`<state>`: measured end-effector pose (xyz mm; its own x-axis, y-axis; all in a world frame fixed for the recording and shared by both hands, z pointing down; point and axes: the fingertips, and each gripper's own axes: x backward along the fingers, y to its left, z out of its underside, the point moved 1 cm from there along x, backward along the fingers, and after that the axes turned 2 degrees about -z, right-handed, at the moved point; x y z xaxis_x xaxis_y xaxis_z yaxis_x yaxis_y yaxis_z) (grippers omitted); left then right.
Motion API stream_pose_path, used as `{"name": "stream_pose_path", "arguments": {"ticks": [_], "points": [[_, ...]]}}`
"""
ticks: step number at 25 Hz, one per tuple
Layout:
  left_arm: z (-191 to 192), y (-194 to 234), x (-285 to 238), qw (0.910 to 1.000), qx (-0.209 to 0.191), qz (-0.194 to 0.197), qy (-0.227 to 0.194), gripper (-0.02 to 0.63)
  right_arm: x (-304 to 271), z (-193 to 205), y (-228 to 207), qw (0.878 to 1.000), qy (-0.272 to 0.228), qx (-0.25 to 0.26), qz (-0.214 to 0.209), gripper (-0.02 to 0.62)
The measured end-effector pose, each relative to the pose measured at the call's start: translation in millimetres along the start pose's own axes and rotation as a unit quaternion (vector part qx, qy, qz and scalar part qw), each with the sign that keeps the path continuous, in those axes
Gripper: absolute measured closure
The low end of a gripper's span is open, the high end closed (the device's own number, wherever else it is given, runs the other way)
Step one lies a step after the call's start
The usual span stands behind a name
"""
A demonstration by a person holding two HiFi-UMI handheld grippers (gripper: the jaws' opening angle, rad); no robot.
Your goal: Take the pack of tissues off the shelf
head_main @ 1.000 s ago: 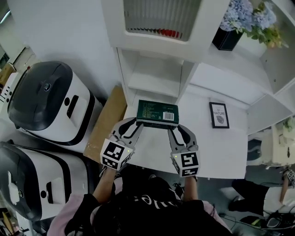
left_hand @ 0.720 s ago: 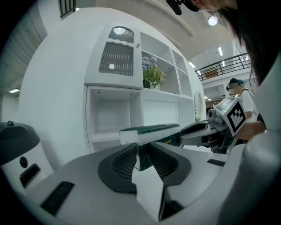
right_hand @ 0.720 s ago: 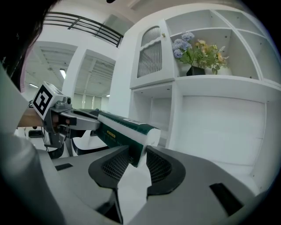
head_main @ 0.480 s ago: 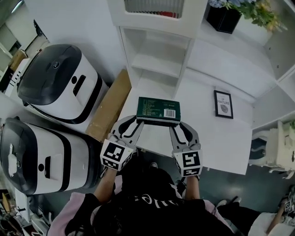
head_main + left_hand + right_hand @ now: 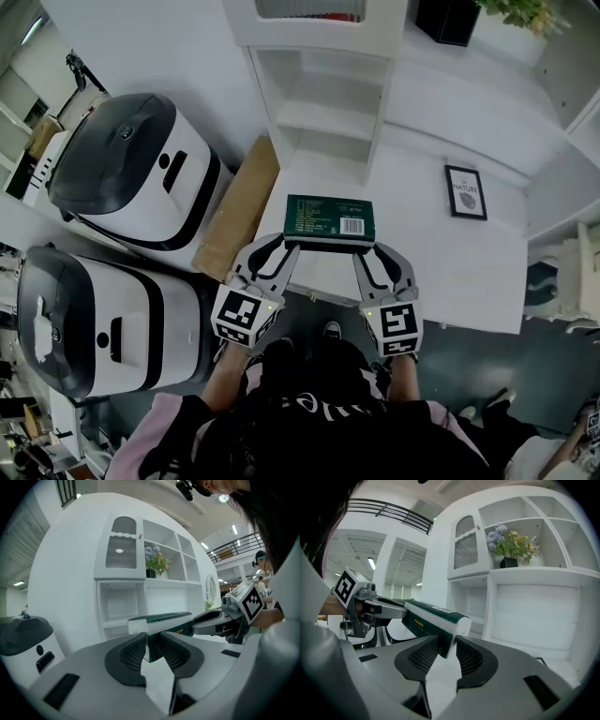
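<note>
A flat dark green pack of tissues [image 5: 329, 219] with a white barcode label hangs level in front of the white shelf unit [image 5: 323, 103], held at both near corners. My left gripper [image 5: 286, 246] is shut on its left corner, and in the left gripper view the green pack [image 5: 161, 620] sits pinched between the ribbed pads [image 5: 133, 652]. On the right corner my right gripper [image 5: 364, 249] is shut too; the right gripper view shows the pack [image 5: 433, 618] wedged between its pads [image 5: 468, 657]. The pack is clear of the shelf's compartments.
A white desk top [image 5: 441, 253] lies under and right of the pack, with a small framed picture [image 5: 466, 191] on it. Two large white-and-black machines [image 5: 131, 178] [image 5: 89, 328] stand at the left, beside a cardboard sheet [image 5: 234, 220]. A dark flower pot [image 5: 448, 19] stands on the shelf top.
The head view has shifted: the shelf and desk slid up and to the right in the picture. The pack stays held between both grippers, which keep the same grip.
</note>
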<state>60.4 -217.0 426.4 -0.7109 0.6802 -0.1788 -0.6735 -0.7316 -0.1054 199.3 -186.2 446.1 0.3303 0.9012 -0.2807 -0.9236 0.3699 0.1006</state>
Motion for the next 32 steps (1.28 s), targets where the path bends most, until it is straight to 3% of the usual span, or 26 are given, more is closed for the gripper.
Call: {"name": "stream_pose_path", "arguments": {"ticks": [10, 22, 32], "points": [[13, 6, 60, 0.9985, 0.01, 0.05, -0.019, 0.497, 28, -3, 67, 0.998, 0.017, -0.009, 0.053, 0.449], [34, 28, 150, 0.9956, 0.016, 0.084, -0.04, 0.497, 51, -6, 166, 0.995, 0.02, -0.008, 0.094, 0.451], [43, 35, 190, 0.9937, 0.019, 0.096, -0.055, 0.499, 63, -9, 207, 0.994, 0.018, -0.001, 0.11, 0.451]]}}
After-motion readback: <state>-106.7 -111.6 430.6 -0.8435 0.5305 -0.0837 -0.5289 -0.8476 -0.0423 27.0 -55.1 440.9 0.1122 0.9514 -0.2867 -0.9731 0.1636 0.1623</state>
